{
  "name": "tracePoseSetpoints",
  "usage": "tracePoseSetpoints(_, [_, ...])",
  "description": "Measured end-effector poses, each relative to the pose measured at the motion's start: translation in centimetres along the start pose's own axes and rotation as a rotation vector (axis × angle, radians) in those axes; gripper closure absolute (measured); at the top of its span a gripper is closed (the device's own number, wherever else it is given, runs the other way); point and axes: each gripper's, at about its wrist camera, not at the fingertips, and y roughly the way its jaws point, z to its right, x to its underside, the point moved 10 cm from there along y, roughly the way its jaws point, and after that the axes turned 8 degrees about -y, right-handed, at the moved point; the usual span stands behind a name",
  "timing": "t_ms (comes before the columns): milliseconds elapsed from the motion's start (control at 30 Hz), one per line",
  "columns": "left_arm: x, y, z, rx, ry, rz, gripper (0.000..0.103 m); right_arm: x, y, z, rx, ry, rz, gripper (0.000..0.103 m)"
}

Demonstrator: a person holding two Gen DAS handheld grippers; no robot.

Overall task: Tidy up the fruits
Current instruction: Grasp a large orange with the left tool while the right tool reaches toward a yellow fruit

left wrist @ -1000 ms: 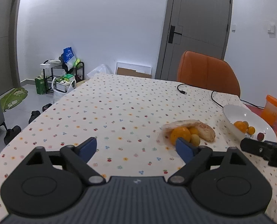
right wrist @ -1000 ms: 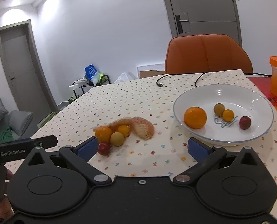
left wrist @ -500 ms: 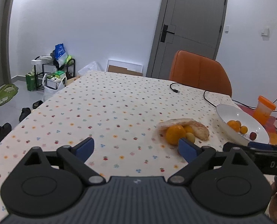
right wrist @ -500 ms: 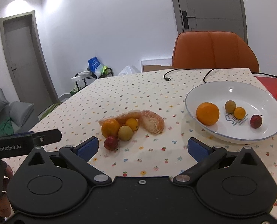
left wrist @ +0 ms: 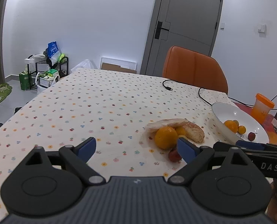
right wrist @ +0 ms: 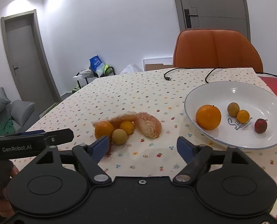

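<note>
- Two grippers hover over the worktop, and we see both with fingers spread wide, pinching nothing: the left gripper and the right gripper.
- On the worktop lies a loose pile of fruit: a peeled citrus piece with its long axis slanting from the far left to the near right, a thin wrapped piece behind it lying roughly left to right, an orange, a small yellow fruit, a brownish round fruit and a red fruit partly hidden by a finger.
- Just right of the pile stands the white bowl, holding a large orange, a brown fruit, a small orange fruit and a red one.
- We read "GenRobot.AI" on the left gripper's side in the right view, "DAS" on the right gripper in the left view, and the letters "Su" printed inside the bowl.
- Compared with a second ago, both cameras sit closer to the pile, and the right gripper now reaches further into the left view.
</note>
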Motion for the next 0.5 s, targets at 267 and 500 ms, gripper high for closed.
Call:
tracePoseSetpoints(267, [0.0, 1.6, 1.0, -0.001, 0.0, -0.014, 0.021, 0.3, 1.3, 0.6, -0.025, 0.007, -0.025, 0.042])
tracePoseSetpoints(500, [0.6, 3.2, 2.3, 0.018, -0.002, -0.047, 0.041, 0.6, 2.2, 1.3, -0.026, 0.0, -0.046, 0.049])
